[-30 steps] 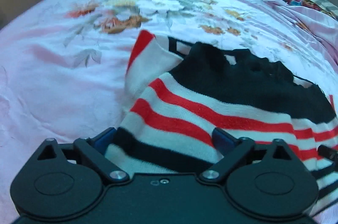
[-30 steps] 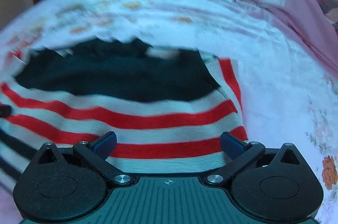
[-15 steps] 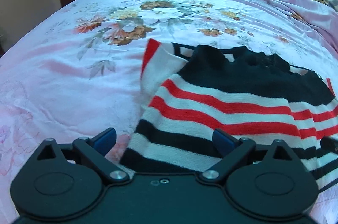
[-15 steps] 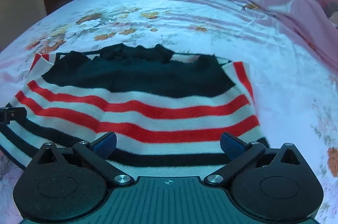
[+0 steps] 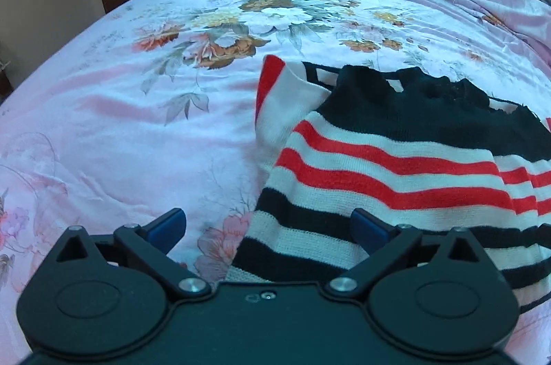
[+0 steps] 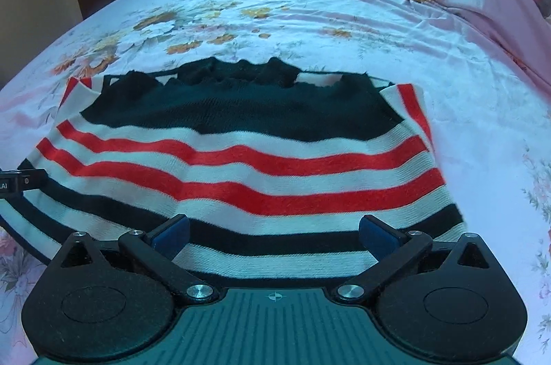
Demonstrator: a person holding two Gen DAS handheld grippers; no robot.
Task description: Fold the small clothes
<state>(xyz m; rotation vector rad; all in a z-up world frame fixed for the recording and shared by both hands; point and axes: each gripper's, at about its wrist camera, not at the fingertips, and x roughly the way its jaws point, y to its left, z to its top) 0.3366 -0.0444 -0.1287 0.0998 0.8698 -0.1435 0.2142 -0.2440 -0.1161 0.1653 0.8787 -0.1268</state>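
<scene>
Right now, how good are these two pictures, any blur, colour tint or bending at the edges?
Left wrist view: sharp, soft daylight, no glare; the fisheye curves the bed and the striped sweater is crisp. Right wrist view: a bluish cast over the sheet, the sweater's red stripes slightly smeared, dark corners from the lens.

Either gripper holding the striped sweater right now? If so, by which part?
Nothing is held. Left gripper and right gripper both stand wide open above the striped sweater, which lies on the bed.

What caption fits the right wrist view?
Open right gripper above a folded striped sweater on a floral bedsheet.
</scene>
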